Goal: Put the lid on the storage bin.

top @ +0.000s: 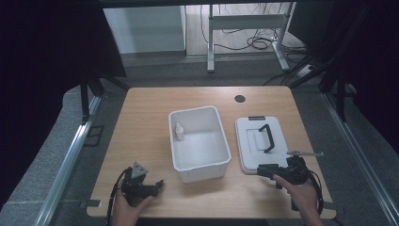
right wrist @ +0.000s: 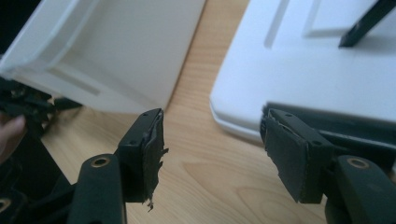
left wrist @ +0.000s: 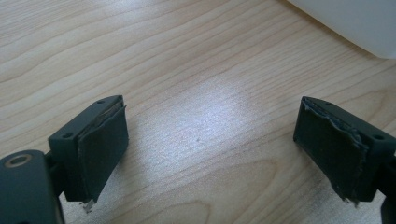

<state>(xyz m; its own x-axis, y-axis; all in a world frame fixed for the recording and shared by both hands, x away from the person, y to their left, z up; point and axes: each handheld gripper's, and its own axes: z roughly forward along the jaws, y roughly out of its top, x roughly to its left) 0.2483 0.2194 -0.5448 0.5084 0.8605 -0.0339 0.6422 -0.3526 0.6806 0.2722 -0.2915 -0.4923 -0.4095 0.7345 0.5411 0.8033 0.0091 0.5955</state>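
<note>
Wooden worktop [top: 141, 122] carries everything, with grey floor around it. At the left, the left tool [top: 151, 186] rests low on the wood, jaws spread wide with nothing between them. In the middle stands a white bin [top: 188, 175], and a little white bottle [top: 179, 132] stands inside by its left wall. To the right lies a flat white lid [top: 249, 150] with a black handle [top: 266, 136]. The right tool [top: 263, 170] sits at the lid's near edge, jaws spread, pinching nothing. I think the lid is about to be picked up. Next, the right tool needs to slide onto the lid's edge or handle and squeeze.
</note>
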